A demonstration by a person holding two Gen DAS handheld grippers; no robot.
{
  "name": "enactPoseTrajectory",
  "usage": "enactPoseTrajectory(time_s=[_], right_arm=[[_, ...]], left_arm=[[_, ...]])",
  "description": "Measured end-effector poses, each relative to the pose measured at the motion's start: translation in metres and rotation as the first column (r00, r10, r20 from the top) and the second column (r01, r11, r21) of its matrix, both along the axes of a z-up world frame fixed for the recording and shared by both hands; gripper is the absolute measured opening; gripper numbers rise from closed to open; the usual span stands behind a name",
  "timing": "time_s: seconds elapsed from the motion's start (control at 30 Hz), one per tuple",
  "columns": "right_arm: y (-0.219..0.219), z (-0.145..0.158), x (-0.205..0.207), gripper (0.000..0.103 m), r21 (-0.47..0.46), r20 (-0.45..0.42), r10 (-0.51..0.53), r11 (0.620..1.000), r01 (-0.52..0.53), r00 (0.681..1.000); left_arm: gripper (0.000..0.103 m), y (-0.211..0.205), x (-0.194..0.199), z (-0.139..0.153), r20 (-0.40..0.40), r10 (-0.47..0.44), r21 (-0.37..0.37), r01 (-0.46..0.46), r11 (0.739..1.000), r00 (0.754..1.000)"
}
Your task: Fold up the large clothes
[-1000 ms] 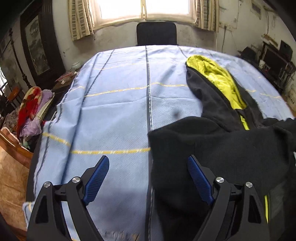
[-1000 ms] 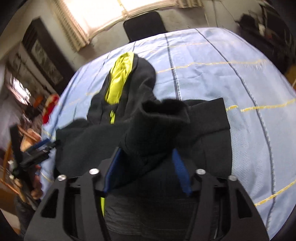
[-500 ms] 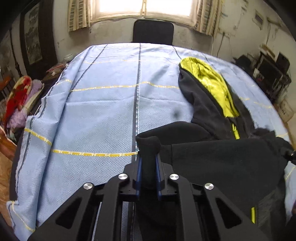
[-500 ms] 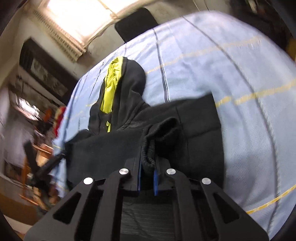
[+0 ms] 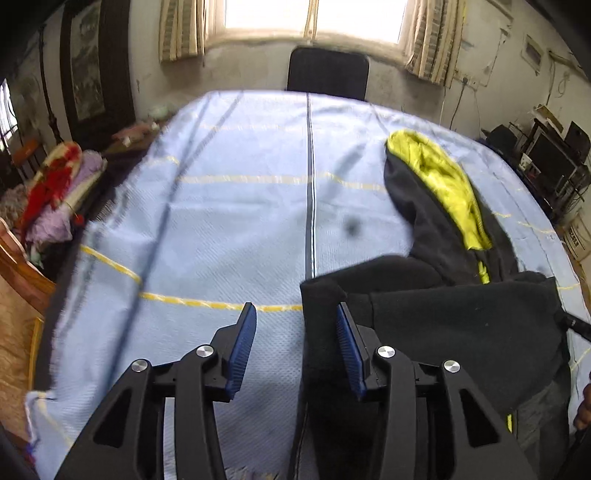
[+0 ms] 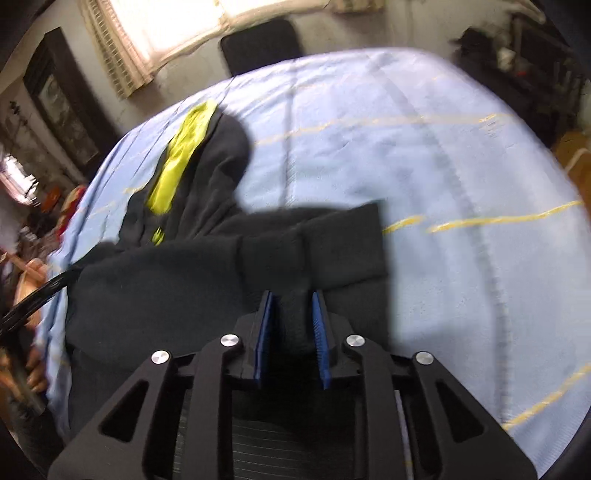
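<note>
Pale blue cloth with yellow and dark stripes [image 5: 229, 221] covering the surface, window with striped curtains [image 5: 314, 18] behind, dark chair back [image 5: 328, 72] at the far edge.

Left hand-held gripper [image 5: 295, 347]: jaws opening, blue pads apart. Left pad over bare blue cloth, right pad beside the near left corner of the black hoodie [image 5: 461, 321]; fabric edge lying between the pads, not pinched. Pointing steeply down at the surface.

Right hand-held gripper [image 6: 291, 332]: jaws opening, gap narrow. Bunched fold of black hoodie [image 6: 221, 280] sitting between the blue pads; pads appear just off the fabric, hard to tell with the blur.

Hoodie lying flat on the blue cloth, right of the dark centre stripe in the left wrist view. Body folded into a rough rectangle near the grippers, hood [image 5: 436, 181] stretched toward the far side with yellow lining showing.

Further out: pile of red and purple textiles [image 5: 59, 192] off the left edge of the surface, shelves with dark equipment [image 5: 550, 155] at right. Person's fingers [image 6: 35, 266] visible at the left margin of the right wrist view.
</note>
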State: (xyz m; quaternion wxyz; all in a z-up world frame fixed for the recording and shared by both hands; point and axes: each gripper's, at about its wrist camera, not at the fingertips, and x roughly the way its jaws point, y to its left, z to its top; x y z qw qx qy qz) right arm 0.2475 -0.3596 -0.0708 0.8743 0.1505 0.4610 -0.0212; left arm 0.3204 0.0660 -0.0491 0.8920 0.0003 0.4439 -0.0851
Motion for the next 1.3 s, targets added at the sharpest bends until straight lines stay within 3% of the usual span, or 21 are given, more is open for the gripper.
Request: enactPoseTrajectory(time_s=[0.07,0.2,0.3,0.43,0.47,0.5,0.57,0.67,0.73,0.77,0.8,0.83,0.87,0.9,1.0,1.07,1.2,1.23,1.3], right_arm=[[-0.001,0.017,-0.007,0.025,-0.042,0.053,-0.034,0.998,0.036,0.998],[0.023,0.031,0.0,0.025,0.086,0.082,0.092,0.991,-0.099,0.992],[0.057,0.019,0.022,0.025,0.19,0.045,0.197,0.961,-0.202,0.979],[0.069,-0.008,0.047,0.023,0.228,-0.036,0.205,0.955,-0.192,0.978],[0.064,-0.013,0.046,0.019,0.222,-0.047,0.189,0.959,-0.174,0.981],[0.053,-0.018,0.045,0.013,0.217,-0.051,0.171,0.964,-0.156,0.984],[0.032,-0.021,0.039,0.0,0.215,-0.05,0.137,0.969,-0.123,0.989],[-0.01,-0.028,0.022,0.0,0.35,-0.03,0.111,0.932,-0.094,0.993],[-0.025,-0.024,0.01,0.0,0.298,-0.036,0.048,0.954,-0.035,0.998],[-0.029,-0.02,0.004,0.001,0.295,-0.027,0.034,0.955,-0.024,0.999],[-0.032,-0.014,-0.005,0.01,0.296,-0.017,0.017,0.955,-0.012,1.0],[-0.03,-0.006,-0.012,0.018,0.285,0.001,0.013,0.959,-0.013,1.0],[-0.025,0.003,-0.017,0.033,0.269,0.029,0.021,0.963,-0.028,0.999],[-0.016,0.014,-0.024,0.041,0.261,0.068,0.041,0.964,-0.057,0.997],[0.021,0.032,-0.028,0.041,0.261,0.123,0.143,0.95,-0.171,0.982],[0.047,0.032,-0.026,0.041,0.272,0.118,0.214,0.932,-0.239,0.97],[0.075,0.007,-0.013,0.041,0.27,0.039,0.266,0.925,-0.266,0.963],[0.074,-0.003,-0.012,0.041,0.269,0.012,0.262,0.929,-0.255,0.965],[0.063,-0.017,-0.015,0.029,0.278,-0.003,0.251,0.93,-0.24,0.968]], left_arm=[[0.045,-0.005,-0.009,0.014,0.035,-0.042,-0.027,0.043,0.999,0.999],[0.045,-0.043,-0.018,0.021,0.026,-0.21,-0.109,0.212,0.971,0.977],[0.045,-0.077,-0.013,0.005,-0.024,-0.318,-0.138,0.312,0.94,0.948],[0.044,-0.084,0.006,-0.03,-0.103,-0.263,-0.052,0.259,0.965,0.959],[0.032,-0.076,0.007,-0.034,-0.099,-0.253,-0.064,0.248,0.967,0.962],[0.029,-0.067,0.007,-0.034,-0.091,-0.252,-0.087,0.244,0.966,0.963],[0.006,-0.043,0.008,-0.036,-0.107,-0.234,-0.136,0.219,0.966,0.966],[0.003,-0.014,0.0,-0.035,-0.117,-0.217,-0.196,0.192,0.962,0.969],[0.002,-0.005,-0.01,-0.027,-0.098,-0.183,-0.158,0.167,0.973,0.978],[0.006,-0.004,-0.019,-0.02,-0.084,-0.187,-0.159,0.172,0.972,0.979],[0.011,-0.004,-0.028,-0.013,-0.068,-0.196,-0.159,0.183,0.97,0.978],[0.026,-0.007,-0.039,-0.004,-0.041,-0.206,-0.144,0.199,0.97,0.978],[0.036,-0.012,-0.046,0.003,-0.015,-0.217,-0.123,0.214,0.969,0.976],[0.038,-0.02,-0.054,0.01,0.007,-0.233,-0.105,0.233,0.967,0.972],[0.044,-0.056,-0.069,0.02,0.027,-0.304,-0.09,0.305,0.948,0.952],[0.047,-0.078,-0.072,0.012,0.0,-0.337,-0.09,0.335,0.938,0.942],[0.048,-0.095,-0.065,-0.021,-0.086,-0.327,-0.052,0.324,0.945,0.941],[0.049,-0.091,-0.065,-0.026,-0.076,-0.328,-0.055,0.324,0.944,0.942],[0.049,-0.088,-0.068,-0.028,-0.062,-0.341,-0.053,0.338,0.94,0.938]])
